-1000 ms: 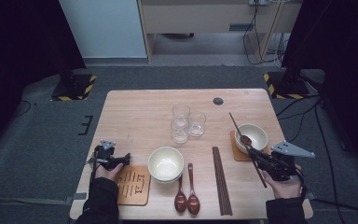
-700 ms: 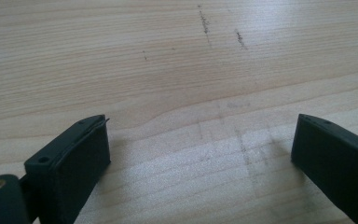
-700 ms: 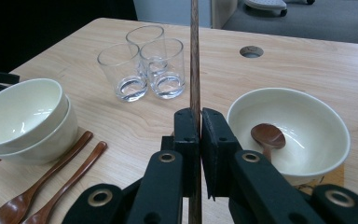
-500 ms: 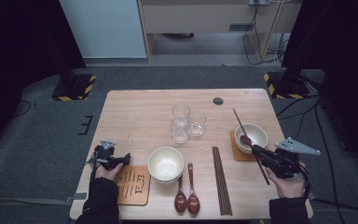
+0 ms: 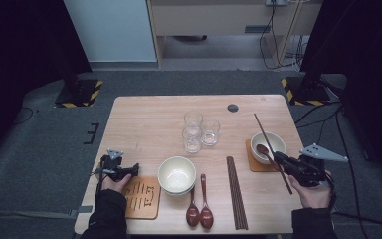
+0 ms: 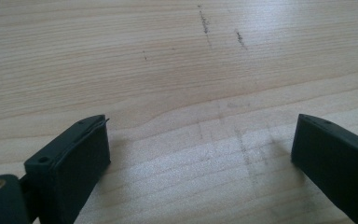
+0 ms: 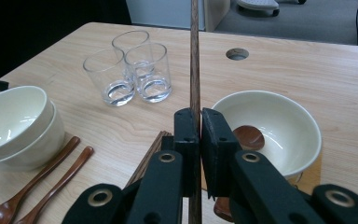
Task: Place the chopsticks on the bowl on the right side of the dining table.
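Observation:
My right gripper hovers at the table's right side, shut on a single dark wooden chopstick that runs slantwise over a cream bowl. In the right gripper view the jaws pinch the chopstick, which rises straight ahead. The bowl just beyond holds a brown spoon and stands on a coaster. At the left edge my left gripper lies low over the table. Its jaws stand wide open over bare wood with nothing between them.
Two stacked cream bowls sit centre front, with two brown spoons and a bundle of chopsticks to their right. Three glasses cluster mid-table. A wooden coaster lies near the left hand. A round hole marks the far side.
My right gripper and its chopstick have drifted slightly to the right. The left gripper has stayed where it was.

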A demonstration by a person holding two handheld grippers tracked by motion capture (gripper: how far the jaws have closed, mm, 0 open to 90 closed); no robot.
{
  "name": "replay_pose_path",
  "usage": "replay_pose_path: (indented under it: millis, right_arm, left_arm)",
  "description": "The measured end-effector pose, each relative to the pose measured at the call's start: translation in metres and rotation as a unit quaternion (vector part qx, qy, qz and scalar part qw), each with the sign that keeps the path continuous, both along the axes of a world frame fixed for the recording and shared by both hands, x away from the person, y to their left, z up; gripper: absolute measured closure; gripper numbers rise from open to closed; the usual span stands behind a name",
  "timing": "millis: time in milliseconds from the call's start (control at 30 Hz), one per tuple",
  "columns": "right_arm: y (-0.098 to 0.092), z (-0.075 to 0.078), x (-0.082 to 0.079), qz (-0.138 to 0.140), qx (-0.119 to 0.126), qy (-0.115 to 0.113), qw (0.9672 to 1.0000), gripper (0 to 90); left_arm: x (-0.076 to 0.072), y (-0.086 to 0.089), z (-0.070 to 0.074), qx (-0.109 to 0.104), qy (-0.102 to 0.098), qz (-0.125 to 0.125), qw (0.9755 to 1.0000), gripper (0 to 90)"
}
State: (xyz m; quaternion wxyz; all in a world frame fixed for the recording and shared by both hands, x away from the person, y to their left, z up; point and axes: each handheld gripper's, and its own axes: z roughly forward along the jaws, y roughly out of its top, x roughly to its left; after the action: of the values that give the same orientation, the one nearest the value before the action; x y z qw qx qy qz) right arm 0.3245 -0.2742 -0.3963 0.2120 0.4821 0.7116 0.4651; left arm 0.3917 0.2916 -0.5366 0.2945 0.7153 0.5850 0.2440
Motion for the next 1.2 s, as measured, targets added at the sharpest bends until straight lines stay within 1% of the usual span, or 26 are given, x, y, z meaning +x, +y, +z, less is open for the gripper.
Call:
replay_pose_path:
  millis: [500,867,1200]
  right_arm:
    - [-0.016,0.004,0.010,-0.010,0.000,-0.002,0.9999,85.4]
    - [-0.027,0.003,0.023,-0.020,-0.003,-0.002,0.9998,85.4]
    - [-0.034,0.001,0.035,-0.026,-0.009,0.004,0.9996,85.4]
  left_arm:
    - [0.000,0.000,0.000,0.000,0.000,0.000,1.0000,3.2]
    - [0.000,0.000,0.000,0.000,0.000,0.000,1.0000,3.2]
    - [0.000,0.000,0.000,0.000,0.000,0.000,1.0000,3.2]
